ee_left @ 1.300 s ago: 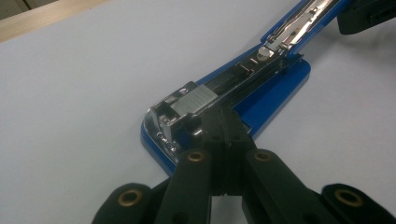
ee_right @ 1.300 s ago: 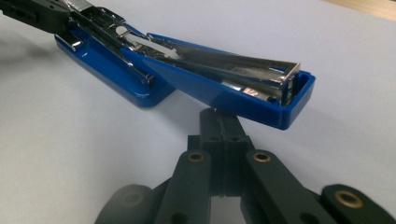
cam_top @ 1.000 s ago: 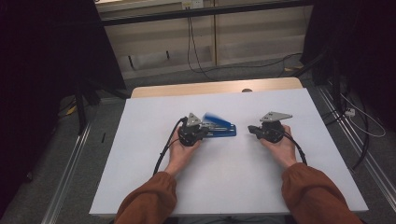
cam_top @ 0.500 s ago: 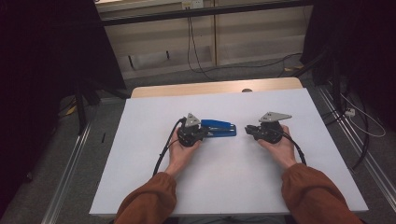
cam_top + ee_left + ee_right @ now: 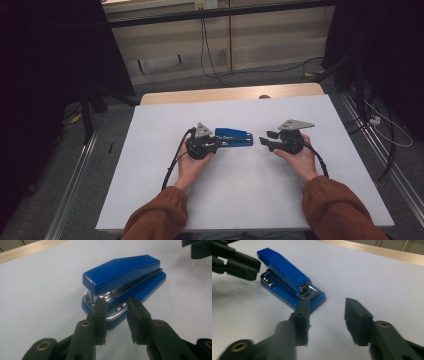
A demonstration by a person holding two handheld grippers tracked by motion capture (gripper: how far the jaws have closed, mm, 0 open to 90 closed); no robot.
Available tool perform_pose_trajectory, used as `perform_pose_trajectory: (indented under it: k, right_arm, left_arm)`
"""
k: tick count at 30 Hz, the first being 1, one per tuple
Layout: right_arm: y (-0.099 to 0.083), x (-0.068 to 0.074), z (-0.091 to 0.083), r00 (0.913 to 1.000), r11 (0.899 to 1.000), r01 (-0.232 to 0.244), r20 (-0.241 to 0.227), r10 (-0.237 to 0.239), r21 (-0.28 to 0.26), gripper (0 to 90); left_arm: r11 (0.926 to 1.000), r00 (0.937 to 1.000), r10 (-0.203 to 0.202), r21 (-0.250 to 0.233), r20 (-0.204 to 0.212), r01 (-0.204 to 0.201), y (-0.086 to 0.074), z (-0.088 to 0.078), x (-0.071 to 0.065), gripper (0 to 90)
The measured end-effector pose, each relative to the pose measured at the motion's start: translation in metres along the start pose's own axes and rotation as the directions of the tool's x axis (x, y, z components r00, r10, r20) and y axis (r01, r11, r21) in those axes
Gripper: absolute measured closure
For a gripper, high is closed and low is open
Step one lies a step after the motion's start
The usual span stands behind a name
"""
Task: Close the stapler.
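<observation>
My left claw [image 5: 116,311] and right claw [image 5: 327,315] sit at opposite ends of the blue stapler [image 5: 234,137] on the bench [image 5: 150,150], both just opening, gripping nothing.

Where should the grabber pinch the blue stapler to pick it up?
Probably across the blue stapler's two long flat sides, near the middle. It lies flat on the white table, so coming from above lets the jaws straddle its narrow body; the ends are much farther apart.

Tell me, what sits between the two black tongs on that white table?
A blue stapler, lying flat between the left tongs and the right tongs, as the high view shows. Neither grips it.
</observation>
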State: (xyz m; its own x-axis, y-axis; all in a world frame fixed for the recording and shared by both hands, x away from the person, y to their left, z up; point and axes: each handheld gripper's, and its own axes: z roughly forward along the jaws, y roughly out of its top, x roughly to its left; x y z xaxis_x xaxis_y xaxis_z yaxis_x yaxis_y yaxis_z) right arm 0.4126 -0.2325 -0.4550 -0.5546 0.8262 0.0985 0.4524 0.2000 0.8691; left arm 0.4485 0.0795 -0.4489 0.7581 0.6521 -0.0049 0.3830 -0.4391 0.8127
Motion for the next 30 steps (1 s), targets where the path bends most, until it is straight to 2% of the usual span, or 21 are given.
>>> perform_pose_trajectory:
  k: [5,7,9,10,13,16,18,20,23,28,30]
  right_arm:
    - [0.001,-0.001,-0.002,0.9991,0.999,-0.038,0.017,0.038,-0.013,31.6]
    - [0.001,-0.001,-0.003,0.9982,0.999,-0.05,0.033,0.051,-0.012,23.7]
    - [0.0,-0.001,-0.004,0.9962,0.998,-0.055,0.068,0.056,-0.01,13.9]
    - [0.0,-0.001,-0.004,0.9954,0.998,-0.064,0.07,0.065,-0.012,10.1]
    - [0.0,0.0,-0.005,0.996,0.997,-0.076,0.047,0.076,-0.017,8.8]
    - [0.001,0.003,-0.006,0.9972,0.998,-0.056,0.049,0.057,-0.02,4.2]
    - [0.002,0.006,-0.006,0.9977,0.999,-0.047,0.047,0.048,-0.022,4.0]
    - [0.003,0.01,-0.006,0.9981,0.999,-0.036,0.05,0.037,-0.018,4.0]
    - [0.003,0.013,-0.008,0.9978,1.0,-0.021,0.063,0.022,-0.017,4.2]
    - [0.001,0.013,-0.014,0.9969,0.998,-0.029,0.072,0.032,-0.047,4.0]
    - [0.0,0.013,-0.017,0.9961,0.999,-0.022,0.084,0.026,-0.047,4.0]
  left_arm:
    - [1.0,0.9999,0.009,-0.004,-0.005,-0.009,0.0,-0.002,0.0,62.8]
    - [0.9997,0.9999,-0.014,-0.021,0.0,0.014,0.001,-0.003,-0.001,54.5]
    - [0.9997,0.9999,-0.014,-0.022,0.003,0.014,0.002,-0.005,-0.001,45.3]
    - [0.9993,0.9997,-0.023,-0.03,-0.001,0.023,0.002,-0.005,-0.002,40.8]
    - [0.9992,0.9992,-0.029,-0.027,-0.027,0.028,0.003,-0.005,-0.004,25.5]
    - [0.9996,0.9989,-0.014,-0.025,-0.044,0.013,0.004,-0.006,-0.005,13.6]
    - [0.9989,0.9987,-0.014,-0.046,-0.048,0.012,0.003,-0.008,-0.005,9.0]
    - [0.998,0.9971,-0.025,-0.06,-0.071,0.021,0.003,-0.011,-0.003,6.0]
    - [0.9973,0.9969,-0.023,-0.072,-0.075,0.018,0.001,-0.016,0.0,3.5]
    - [0.9935,0.9979,-0.052,-0.104,-0.039,0.048,-0.001,-0.023,0.001,3.6]
    - [0.9965,0.998,-0.021,-0.082,-0.059,0.016,-0.003,-0.026,-0.001,3.6]
